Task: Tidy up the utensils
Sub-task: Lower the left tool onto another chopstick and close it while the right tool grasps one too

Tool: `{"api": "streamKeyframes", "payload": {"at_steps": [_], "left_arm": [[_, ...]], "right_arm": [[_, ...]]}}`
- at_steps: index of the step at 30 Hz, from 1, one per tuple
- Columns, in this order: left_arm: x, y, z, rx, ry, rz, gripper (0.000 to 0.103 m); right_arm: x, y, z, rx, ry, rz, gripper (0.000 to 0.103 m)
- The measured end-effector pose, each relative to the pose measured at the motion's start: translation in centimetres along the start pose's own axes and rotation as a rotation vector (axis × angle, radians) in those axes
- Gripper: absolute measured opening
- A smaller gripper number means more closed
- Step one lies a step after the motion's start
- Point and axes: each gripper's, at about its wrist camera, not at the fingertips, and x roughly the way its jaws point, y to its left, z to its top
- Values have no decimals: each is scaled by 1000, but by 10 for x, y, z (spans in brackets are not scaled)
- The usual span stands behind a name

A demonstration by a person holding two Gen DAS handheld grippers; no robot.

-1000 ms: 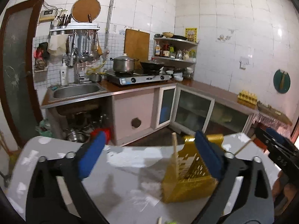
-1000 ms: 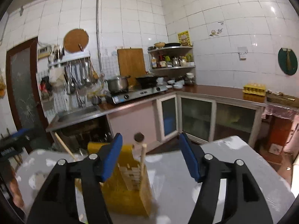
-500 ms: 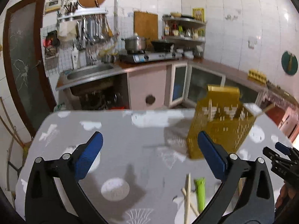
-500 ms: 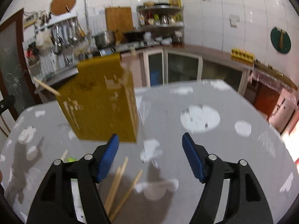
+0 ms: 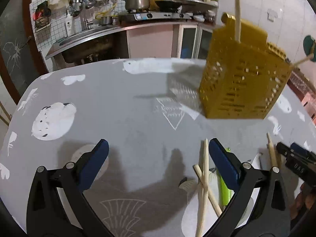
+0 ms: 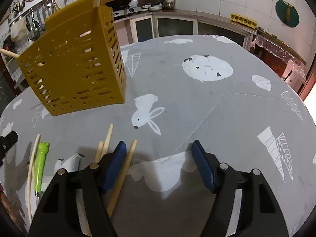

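Chopsticks (image 6: 120, 169) lie on the tabletop (image 6: 197, 108), long axes pointing toward the upright yellow holder (image 6: 79, 67). Left gripper (image 5: 158, 158) jaws spread, empty; right gripper (image 6: 159, 158) jaws closing, empty.

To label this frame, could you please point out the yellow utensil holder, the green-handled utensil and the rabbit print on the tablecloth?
yellow utensil holder (image 6: 79, 67): right wrist view, slotted front wall.
green-handled utensil (image 6: 40, 162): right wrist view, middle of the handle.
rabbit print (image 6: 145, 114): right wrist view, its body.

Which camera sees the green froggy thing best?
The right wrist view. There the green frog-topped utensil lies on the table in plain sight, frog head and most of its handle showing. In the left wrist view it is mostly hidden behind a gripper finger.
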Motion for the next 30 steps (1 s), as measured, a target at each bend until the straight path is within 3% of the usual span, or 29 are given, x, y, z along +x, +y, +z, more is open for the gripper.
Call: {"api": "streamKeyframes", "payload": {"at_steps": [6,11,13,17,22,30], "left_arm": [[8,-14,-4,14,40,-11,98],[12,-21,-10,35,51,-3,97],[14,-23,-12,42,58,-7,93],[18,-26,-12,48,71,-15,81],[23,-35,-12,75,78,-21,76],[26,-48,-8,114,111,-51,33]], "right_arm": [[-3,13,0,-10,18,-25,48],[-6,22,-2,-19,20,9,18],[-6,24,-3,-22,9,23,11],[-7,23,-5,-21,-1,41,10],[-7,24,-4,-22,-1,42,10],[-4,24,1,-21,12,49,10]]}}
